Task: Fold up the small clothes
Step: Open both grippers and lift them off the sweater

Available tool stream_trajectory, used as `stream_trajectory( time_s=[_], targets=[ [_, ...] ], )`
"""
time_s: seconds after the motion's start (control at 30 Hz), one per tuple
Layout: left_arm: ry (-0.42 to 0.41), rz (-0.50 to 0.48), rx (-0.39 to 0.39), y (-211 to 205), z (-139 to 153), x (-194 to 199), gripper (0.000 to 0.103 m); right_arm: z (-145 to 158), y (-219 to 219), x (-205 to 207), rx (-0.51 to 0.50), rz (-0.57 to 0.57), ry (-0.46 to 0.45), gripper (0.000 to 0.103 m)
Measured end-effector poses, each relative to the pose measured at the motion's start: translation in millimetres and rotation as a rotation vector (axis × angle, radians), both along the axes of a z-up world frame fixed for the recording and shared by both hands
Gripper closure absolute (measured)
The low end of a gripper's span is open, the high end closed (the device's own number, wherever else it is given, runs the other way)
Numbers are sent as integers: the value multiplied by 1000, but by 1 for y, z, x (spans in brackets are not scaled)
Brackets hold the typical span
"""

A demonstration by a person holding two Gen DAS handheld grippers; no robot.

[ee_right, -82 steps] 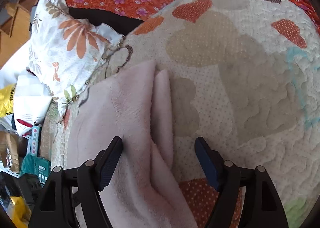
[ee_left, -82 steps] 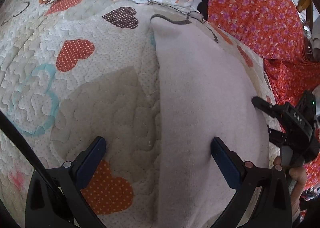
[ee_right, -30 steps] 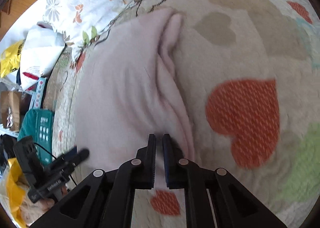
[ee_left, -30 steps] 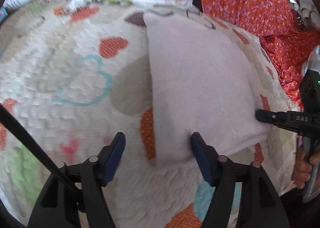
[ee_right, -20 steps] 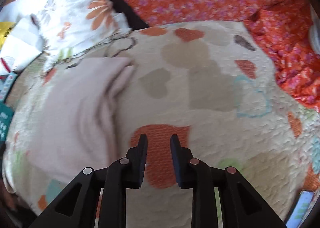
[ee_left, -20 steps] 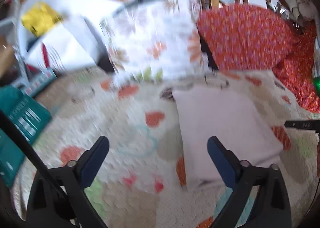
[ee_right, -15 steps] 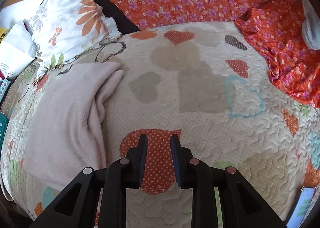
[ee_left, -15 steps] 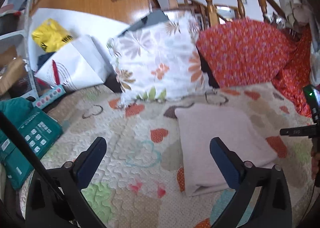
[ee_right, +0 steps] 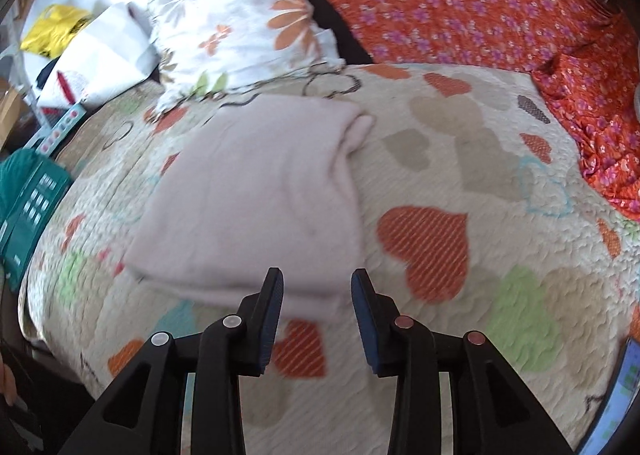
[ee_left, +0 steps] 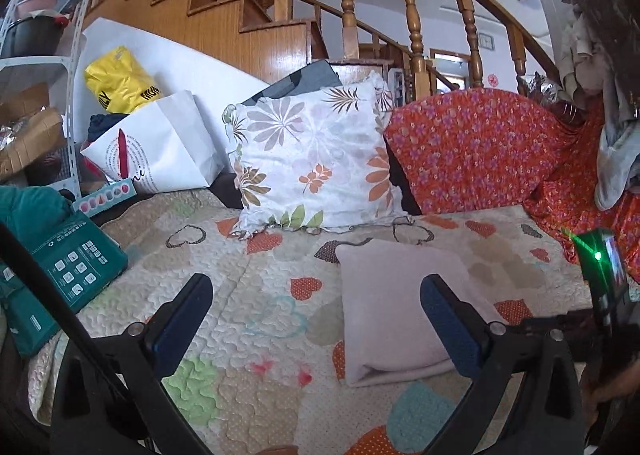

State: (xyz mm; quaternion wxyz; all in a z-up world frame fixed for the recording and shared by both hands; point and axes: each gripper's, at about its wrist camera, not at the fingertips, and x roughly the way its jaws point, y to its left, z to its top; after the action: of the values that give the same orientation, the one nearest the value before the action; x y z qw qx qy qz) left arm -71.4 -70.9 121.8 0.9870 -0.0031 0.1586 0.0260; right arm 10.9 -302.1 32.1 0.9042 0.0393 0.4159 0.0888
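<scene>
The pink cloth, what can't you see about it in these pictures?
- Left wrist view: the left gripper's right finger covers part of the pink cloth.
- Right wrist view: the cloth's near edge is motion-blurred and partly behind the right gripper, so the layers cannot be counted.
- Both views: what garment it is cannot be told, and its underside on the quilt is hidden.
</scene>
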Motion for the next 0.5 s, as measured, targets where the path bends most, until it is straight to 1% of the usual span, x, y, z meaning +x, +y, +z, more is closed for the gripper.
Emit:
stream_trajectory(
  time_s=[0.07,0.17,0.33,0.5],
  targets=[
    [-1,3,-25,0,-1,-4,0,-1,5,-8,-4,4,-7,62],
    [6,3,-43,0,-4,-8,0,-1,13,-22,-31,8,-34,59],
    [32,16,-17,-3,-9,-8,0,2,22,-35,-89,11,-75,51],
    [37,29,17,-9,-16,-9,0,5,30,-43,-153,5,-123,50]
  ],
)
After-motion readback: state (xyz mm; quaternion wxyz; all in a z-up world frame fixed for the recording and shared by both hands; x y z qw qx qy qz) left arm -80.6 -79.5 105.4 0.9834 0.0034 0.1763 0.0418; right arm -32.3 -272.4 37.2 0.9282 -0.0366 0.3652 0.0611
